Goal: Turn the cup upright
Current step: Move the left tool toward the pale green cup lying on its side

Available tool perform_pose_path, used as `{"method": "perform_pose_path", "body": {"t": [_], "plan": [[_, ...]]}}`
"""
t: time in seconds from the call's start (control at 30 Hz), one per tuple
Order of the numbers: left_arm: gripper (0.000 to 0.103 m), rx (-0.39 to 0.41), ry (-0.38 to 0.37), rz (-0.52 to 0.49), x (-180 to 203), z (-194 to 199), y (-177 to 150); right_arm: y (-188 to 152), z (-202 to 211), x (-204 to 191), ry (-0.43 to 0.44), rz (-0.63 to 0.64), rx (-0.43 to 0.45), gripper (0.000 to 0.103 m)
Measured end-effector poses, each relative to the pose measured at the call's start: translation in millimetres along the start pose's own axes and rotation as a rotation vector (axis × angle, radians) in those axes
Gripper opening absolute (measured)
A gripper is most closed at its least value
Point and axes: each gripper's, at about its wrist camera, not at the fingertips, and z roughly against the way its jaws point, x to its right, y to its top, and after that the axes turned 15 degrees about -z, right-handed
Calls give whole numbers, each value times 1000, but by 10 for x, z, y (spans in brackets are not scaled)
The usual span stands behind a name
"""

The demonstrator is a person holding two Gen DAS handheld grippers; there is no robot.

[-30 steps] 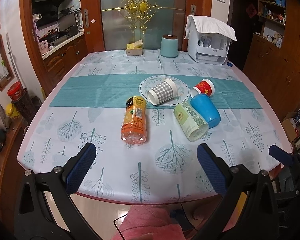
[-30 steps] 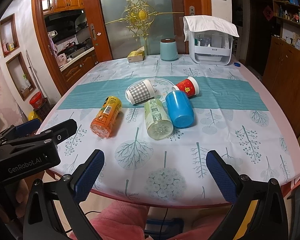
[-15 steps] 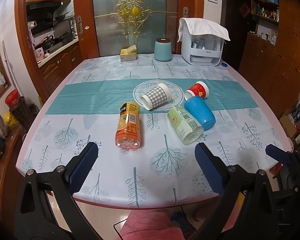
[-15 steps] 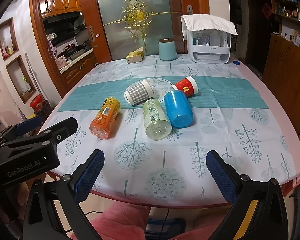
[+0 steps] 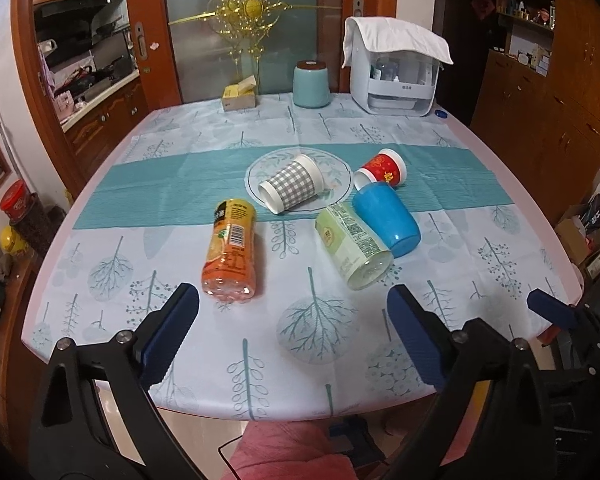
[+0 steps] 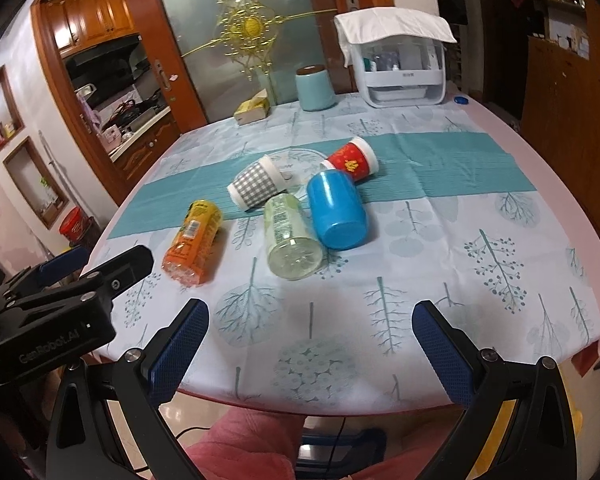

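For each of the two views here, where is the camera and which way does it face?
Left wrist: behind the open left tool at the table's near edge, facing across the table toward the glass door; the right tool's tip shows at its right.
Right wrist: behind the open right tool, further right, tilted; the left tool shows at its left.
Both share: blue cup, checked cup, red cup, two bottles, all lying down.

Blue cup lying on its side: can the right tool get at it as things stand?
Probably yes. The right tool is open and empty over the near table edge, with bare tablecloth up to the blue cup. The green bottle beside it crowds its left flank.
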Motion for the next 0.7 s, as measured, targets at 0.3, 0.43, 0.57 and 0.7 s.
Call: {"method": "perform_pose_path", "body": {"t": [0.3, 0.43, 0.57, 0.7], "plan": [[94, -47, -60, 17, 115, -463, 199, 209, -302, 394, -9, -90, 2, 103], [94, -97, -110, 44, 160, -808, 297, 282, -516, 601, -14, -125, -18, 103], [94, -134, -163, 104, 173, -1182, 410, 339, -765, 800, -16, -160, -35, 103], [93, -165, -193, 165, 192, -1571, 514, 385, -1033, 967, -4, -190, -75, 103]]}}
